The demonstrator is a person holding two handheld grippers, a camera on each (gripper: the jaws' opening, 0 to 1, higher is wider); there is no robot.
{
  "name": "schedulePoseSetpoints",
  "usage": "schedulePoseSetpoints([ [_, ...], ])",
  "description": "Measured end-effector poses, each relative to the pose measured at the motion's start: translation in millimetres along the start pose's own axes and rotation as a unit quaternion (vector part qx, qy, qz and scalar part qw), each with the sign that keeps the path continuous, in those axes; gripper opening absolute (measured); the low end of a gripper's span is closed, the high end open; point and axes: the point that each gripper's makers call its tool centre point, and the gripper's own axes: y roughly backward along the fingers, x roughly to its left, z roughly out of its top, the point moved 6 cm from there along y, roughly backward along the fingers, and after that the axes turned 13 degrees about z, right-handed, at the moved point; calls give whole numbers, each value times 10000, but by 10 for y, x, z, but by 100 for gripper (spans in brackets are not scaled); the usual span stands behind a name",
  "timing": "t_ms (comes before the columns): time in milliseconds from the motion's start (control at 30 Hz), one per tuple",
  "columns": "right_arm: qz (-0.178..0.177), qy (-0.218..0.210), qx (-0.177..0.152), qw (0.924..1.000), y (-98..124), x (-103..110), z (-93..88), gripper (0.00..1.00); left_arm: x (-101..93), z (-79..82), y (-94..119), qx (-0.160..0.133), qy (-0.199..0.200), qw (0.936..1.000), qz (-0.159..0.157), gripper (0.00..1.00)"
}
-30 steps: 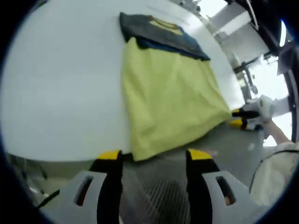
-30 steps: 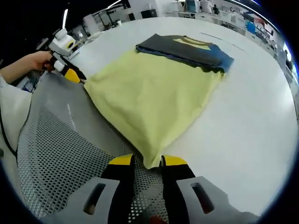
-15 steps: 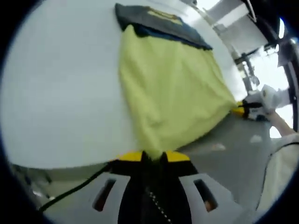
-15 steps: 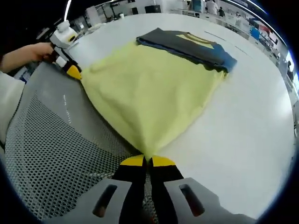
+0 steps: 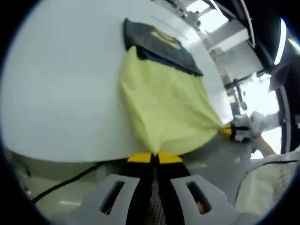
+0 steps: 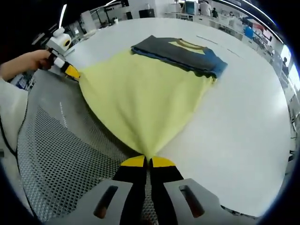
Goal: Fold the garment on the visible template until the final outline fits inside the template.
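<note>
On yellow garment (image 6: pixel 140 101) corners, left hand-held gripper (image 5: pixel 154 157) now clamped; right hand-held gripper (image 6: pixel 147 161) likewise.

Left hand-held gripper (image 5: pixel 154 158): black jaws, yellow tips, grey slotted body; right hand-held gripper (image 6: pixel 148 162) alike; sleeve (image 6: pixel 10 112) apparently white.

Garment (image 6: pixel 145 103): body pale yellow, top band dark grey with blue edging (yellow neckline trim). Worktop (image 6: pixel 243 136): plain white. Mesh sheet (image 6: pixel 61 159): grey, perforated dot pattern. Right tongs (image 6: pixel 147 162) and left tongs (image 5: pixel 154 158): black with yellow tips.
</note>
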Motion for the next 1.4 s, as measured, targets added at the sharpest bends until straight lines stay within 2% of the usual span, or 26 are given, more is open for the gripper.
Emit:
schedulePoseSetpoints([
  [67, -65, -23, -41, 10000, 76, -6, 16, 3, -63, 21, 86, -227, 367, 9988, -218, 0],
  [167, -130, -144, -93, 9998, 208, -21, 21, 3, -110, 49, 201, -502, 591, 9964, -339, 0],
  [267, -169, -294, -127, 9993, 289, -46, 2, 2, -190, 91, 304, -807, 902, 9914, -506, 0],
  [433, -205, -339, -78, 9992, 364, -85, -79, 2, -198, 147, 358, -1027, 1046, 9879, -512, 0],
  [500, -136, -565, -185, 9981, 367, -81, -85, 2, -257, 160, 395, -1087, 1071, 9866, -580, 0],
  [633, -226, -280, -123, 9993, 411, -36, -59, 2, -233, 127, 421, -1043, 912, 9896, -391, 0],
  [767, -154, -75, -105, 9998, 431, 29, -17, 2, -205, 82, 475, -1038, 935, 9896, -355, 0],
  [867, -132, 113, 36, 9998, 457, 82, -25, 2, -183, 27, 501, -946, 837, 9917, -239, 0],
  [1100, -43, 315, 130, 9994, 544, 179, 3, 1, -186, -80, 554, -837, 809, 9930, -187, 0],
  [1300, -165, 776, 512, 9955, 628, 216, 13, 1, -218, -118, 618, -814, 856, 9927, -237, 0],
  [1400, -150, 719, 384, 9966, 684, 251, 57, 1, -244, -132, 666, -845, 859, 9924, -241, 0],
])
